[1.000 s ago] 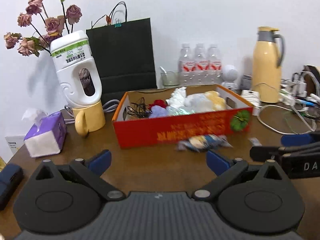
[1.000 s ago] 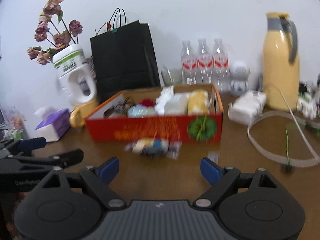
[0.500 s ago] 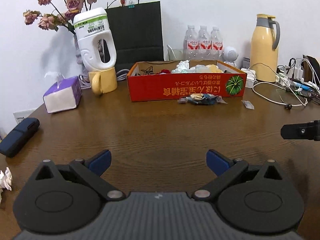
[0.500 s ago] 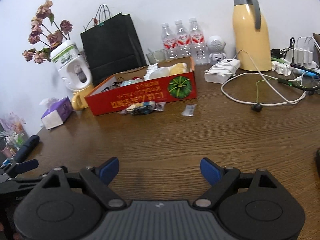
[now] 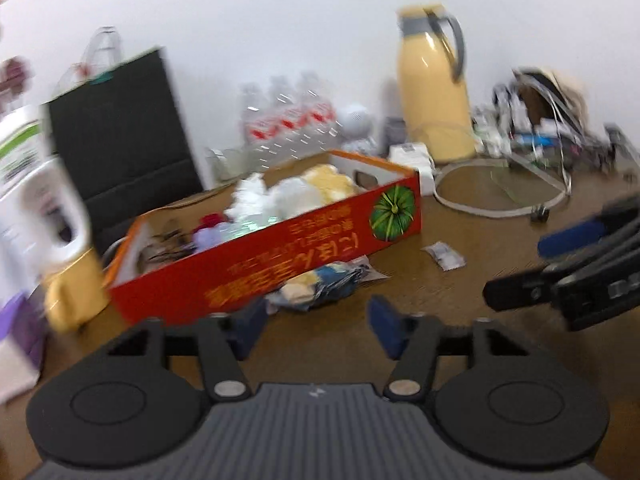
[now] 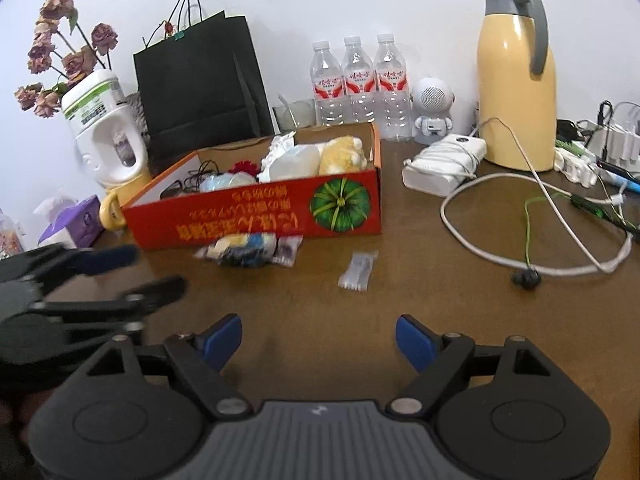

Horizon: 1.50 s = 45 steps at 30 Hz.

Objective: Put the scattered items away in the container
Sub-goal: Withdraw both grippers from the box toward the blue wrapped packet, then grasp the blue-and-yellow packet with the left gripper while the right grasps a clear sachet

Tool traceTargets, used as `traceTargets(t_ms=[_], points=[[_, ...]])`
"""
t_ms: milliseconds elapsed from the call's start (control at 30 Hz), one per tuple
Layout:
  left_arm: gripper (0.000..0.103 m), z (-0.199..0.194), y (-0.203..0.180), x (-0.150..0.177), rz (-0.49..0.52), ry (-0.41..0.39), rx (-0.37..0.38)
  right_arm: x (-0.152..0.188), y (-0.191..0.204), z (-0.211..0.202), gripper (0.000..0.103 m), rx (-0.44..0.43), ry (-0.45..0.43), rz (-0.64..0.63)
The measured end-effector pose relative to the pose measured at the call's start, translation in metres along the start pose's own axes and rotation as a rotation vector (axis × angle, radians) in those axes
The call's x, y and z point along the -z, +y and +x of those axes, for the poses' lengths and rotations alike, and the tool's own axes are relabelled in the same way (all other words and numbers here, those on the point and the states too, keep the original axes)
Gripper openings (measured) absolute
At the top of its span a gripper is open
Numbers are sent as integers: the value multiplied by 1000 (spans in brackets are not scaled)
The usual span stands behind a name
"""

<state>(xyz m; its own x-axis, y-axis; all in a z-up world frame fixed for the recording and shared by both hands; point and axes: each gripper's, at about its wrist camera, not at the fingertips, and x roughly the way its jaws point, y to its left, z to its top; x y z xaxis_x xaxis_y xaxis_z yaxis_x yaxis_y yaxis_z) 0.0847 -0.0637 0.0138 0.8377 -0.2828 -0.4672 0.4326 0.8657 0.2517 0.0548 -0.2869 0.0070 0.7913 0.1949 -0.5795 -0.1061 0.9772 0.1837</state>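
I am holding my left tongs (image 5: 314,326) open over the brown desk (image 5: 460,292), gripping nothing. Just above them in the left wrist view, a crumpled yellow-and-blue snack wrapper (image 5: 320,284) is lying against the front wall of the red box (image 5: 280,256), which is showing upside-down yellow writing I cannot read and a green pumpkin picture. A small clear packet (image 5: 444,255) is lying to the right, apart from the box. My right tongs (image 6: 318,340) are also gaping empty; in their view, the wrapper (image 6: 248,248) is sitting up-left and the packet (image 6: 357,270) straight above. Three water bottles (image 6: 360,80) with red labels are standing at top centre.
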Motion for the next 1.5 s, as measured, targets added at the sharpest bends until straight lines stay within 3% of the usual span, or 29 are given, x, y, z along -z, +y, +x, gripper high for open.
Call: traceTargets(t_ms=[167, 267, 400, 567, 700, 800, 867, 1000, 1067, 1200, 1333, 1500], points=[[50, 52, 2, -9, 56, 53, 54, -10, -4, 22, 83, 17, 18, 3], [20, 70, 1, -11, 70, 81, 74, -10, 0, 36, 84, 8, 40, -4], [8, 57, 8, -12, 5, 73, 55, -11, 9, 46, 84, -23, 55, -37], [8, -10, 35, -8, -150, -46, 59, -23, 22, 63, 84, -77, 56, -64], [8, -34, 56, 4, -297, -40, -13, -39, 38, 88, 81, -91, 54, -114], [8, -35, 68, 12, -345, -12, -62, -52, 40, 109, 71, -53, 62, -110], [8, -32, 72, 13, -355, -5, -85, -56, 41, 119, 61, -17, 66, -111], [8, -30, 74, 11, -349, -25, -92, -54, 44, 127, 54, 15, 66, -136], [8, -29, 73, 10, -337, -34, -88, -51, 48, 129, 38, 26, 72, -162], [8, -32, 68, 9, -319, -39, -95, -48, 54, 128, 17, 58, 62, -198], [8, -42, 68, 8, -322, -47, -100, -46, 54, 119, 16, 56, 50, -204], [8, -63, 58, 5, -306, -62, -124, -43, 56, 76, 16, 22, -23, -200]])
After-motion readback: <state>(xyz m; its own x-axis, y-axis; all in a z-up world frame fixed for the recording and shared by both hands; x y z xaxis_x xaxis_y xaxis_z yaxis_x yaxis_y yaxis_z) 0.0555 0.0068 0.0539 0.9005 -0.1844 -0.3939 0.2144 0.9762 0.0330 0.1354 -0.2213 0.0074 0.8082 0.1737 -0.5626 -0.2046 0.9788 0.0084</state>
